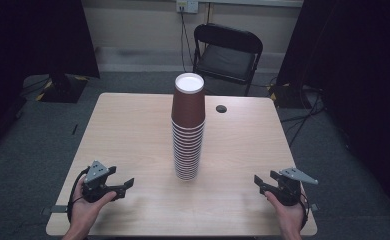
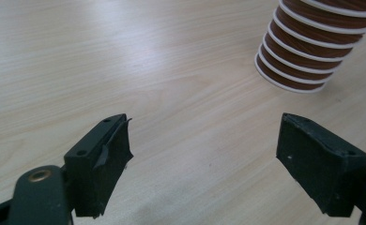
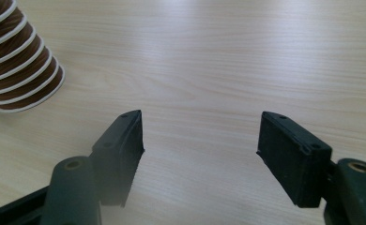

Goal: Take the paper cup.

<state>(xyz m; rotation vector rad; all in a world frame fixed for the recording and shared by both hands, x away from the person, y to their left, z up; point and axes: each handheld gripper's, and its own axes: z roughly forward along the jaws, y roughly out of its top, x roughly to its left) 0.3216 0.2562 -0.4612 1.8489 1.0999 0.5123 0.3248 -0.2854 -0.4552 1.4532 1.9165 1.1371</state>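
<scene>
Left gripper (image 1: pixel 125 185): jaws stand apart with nothing between them; it sits low over the table (image 1: pixel 133 130), well to the left of the cup stack and nearer the person's edge, aimed toward the stack's base.
Cup stack (image 1: pixel 188 127): a tall column of nested brown paper cups, mouths down, white rims ringing the lower half, standing upright near the table's middle.
Top cup (image 1: pixel 188 102): its smooth brown wall rises clear above the ringed part of the stack, white bottom facing up.
Handling: likely light, thin-walled and easy to crush; the tall column probably topples with a sideways nudge.
Where to grip: probably the top cup's bare wall, just above the highest rim of the stack, squeezed gently and lifted straight up, while the other gripper steadies the stack lower down.
Right gripper (image 1: pixel 259 181): jaws wide, holding nothing; it rests well to the right of the cup stack, also near the person's edge.
</scene>
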